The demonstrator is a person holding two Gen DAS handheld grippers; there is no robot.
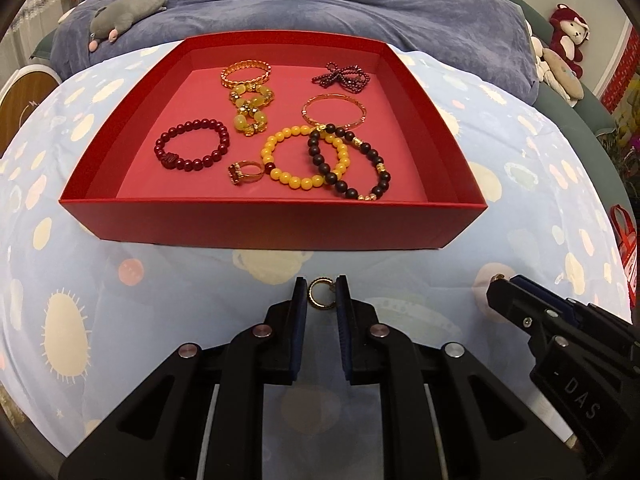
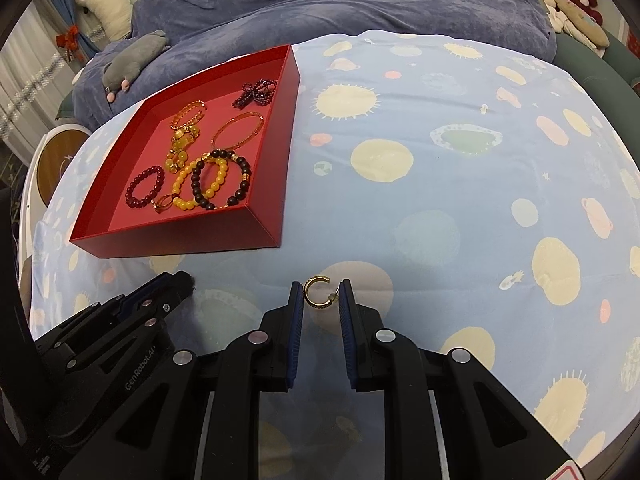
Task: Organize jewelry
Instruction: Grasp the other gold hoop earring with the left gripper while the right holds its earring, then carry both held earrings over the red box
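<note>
A red tray (image 1: 272,220) (image 2: 192,236) on the patterned cloth holds several bracelets and a ring. My left gripper (image 1: 321,294) is shut on a small gold ring (image 1: 320,295), held between its pads just in front of the tray's near wall. My right gripper (image 2: 321,294) is shut on an open gold C-shaped ring (image 2: 315,291), to the right of the tray. The right gripper also shows in the left wrist view (image 1: 500,280), and the left gripper in the right wrist view (image 2: 180,280).
In the tray lie a dark red bead bracelet (image 1: 192,145), a yellow bead bracelet (image 1: 304,156), a dark bead bracelet (image 1: 352,160), gold bangles (image 1: 334,110) and a beaded bow (image 1: 340,76). A blue blanket (image 1: 320,8) and plush toys (image 1: 128,14) lie beyond the table.
</note>
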